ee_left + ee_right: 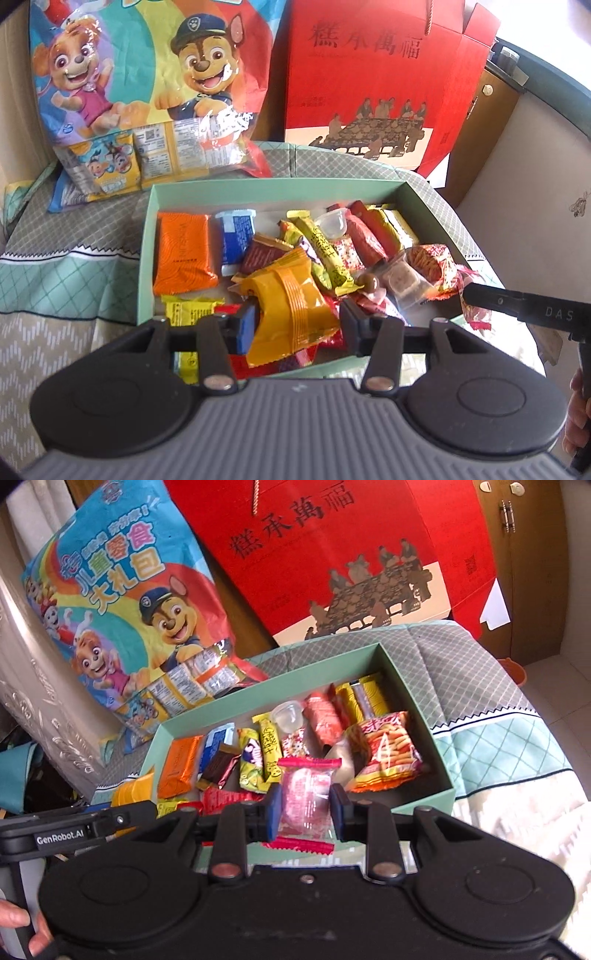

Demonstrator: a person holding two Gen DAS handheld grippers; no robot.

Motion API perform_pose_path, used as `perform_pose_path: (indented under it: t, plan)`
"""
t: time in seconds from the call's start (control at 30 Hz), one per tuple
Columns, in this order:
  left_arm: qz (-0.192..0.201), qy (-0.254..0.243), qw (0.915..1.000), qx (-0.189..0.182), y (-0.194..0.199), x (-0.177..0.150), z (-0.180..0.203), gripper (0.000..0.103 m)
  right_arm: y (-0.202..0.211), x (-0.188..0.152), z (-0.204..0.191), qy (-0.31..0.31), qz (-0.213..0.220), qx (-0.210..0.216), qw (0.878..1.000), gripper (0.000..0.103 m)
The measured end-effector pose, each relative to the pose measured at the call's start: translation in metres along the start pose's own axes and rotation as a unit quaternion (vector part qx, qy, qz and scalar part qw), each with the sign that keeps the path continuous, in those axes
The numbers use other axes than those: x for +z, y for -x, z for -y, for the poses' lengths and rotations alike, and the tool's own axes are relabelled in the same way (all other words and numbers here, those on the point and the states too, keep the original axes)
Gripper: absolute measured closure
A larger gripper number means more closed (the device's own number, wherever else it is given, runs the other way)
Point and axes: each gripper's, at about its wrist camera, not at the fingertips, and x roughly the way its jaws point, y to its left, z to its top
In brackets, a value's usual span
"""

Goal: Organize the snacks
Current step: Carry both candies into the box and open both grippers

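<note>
Fingers of the left gripper point(297, 326) clamp a yellow packet point(291, 306) at the near edge of the green box point(421, 686). Beside it, the right gripper point(303, 806) grips a pink packet point(306, 794). Farther off stand a cartoon bag point(147, 74) left and a red box point(373, 81) right.

left hand-held gripper point(295, 328) grips yellow snack packet point(288, 310) | over green box point(258, 186)

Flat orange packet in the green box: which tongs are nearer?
Left. Left tongs hold a yellow packet beside the orange packet; right tongs hold a pink packet toward the box's other end.
</note>
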Motion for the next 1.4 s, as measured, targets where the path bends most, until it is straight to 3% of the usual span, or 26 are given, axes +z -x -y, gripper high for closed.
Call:
perform_pose_path:
  t: [0.5, 0.63, 0.67, 0.7, 0.73, 0.8, 0.83, 1.13, 1.4]
  plan:
    - [-0.03, 0.0, 0.9995, 0.005, -0.055, 0.023, 0.01, 0.056, -0.041, 0.012, 0.021, -0.006, -0.023, -0.016, 1.0, 0.076]
    - [-0.034, -0.002, 0.9994, 0.006, -0.063, 0.026, 0.013, 0.056, -0.046, 0.013, 0.022, -0.011, -0.025, -0.016, 0.999, 0.072]
    - [-0.034, -0.002, 0.9994, 0.01, -0.065, 0.026, 0.013, 0.049, -0.047, 0.013, 0.022, -0.014, -0.024, -0.017, 0.999, 0.063]
    - [-0.036, 0.0, 0.9993, 0.014, -0.066, 0.026, 0.013, 0.034, -0.047, 0.014, 0.023, -0.017, -0.023, -0.018, 0.999, 0.048]
    - [-0.037, 0.001, 0.9992, 0.017, -0.067, 0.026, 0.013, 0.027, -0.045, 0.013, 0.023, -0.022, -0.019, -0.019, 0.999, 0.028]
    - [-0.04, 0.001, 0.9988, 0.029, -0.067, 0.024, 0.012, 0.001, -0.041, 0.013, 0.023, -0.026, -0.008, -0.022, 0.999, 0.008]
    - [-0.039, 0.001, 0.9986, 0.037, -0.067, 0.023, 0.011, 0.0, -0.039, 0.012, 0.023, -0.026, -0.004, -0.024, 0.999, 0.003]
    - [-0.031, 0.01, 0.9985, 0.044, -0.04, 0.009, -0.001, 0.0, -0.022, 0.006, 0.021, -0.04, -0.003, -0.027, 0.999, 0.0]
    - [-0.024, 0.019, 0.9985, 0.045, -0.007, -0.016, -0.012, 0.0, -0.001, -0.006, 0.004, -0.014, -0.006, -0.026, 1.0, 0.0]
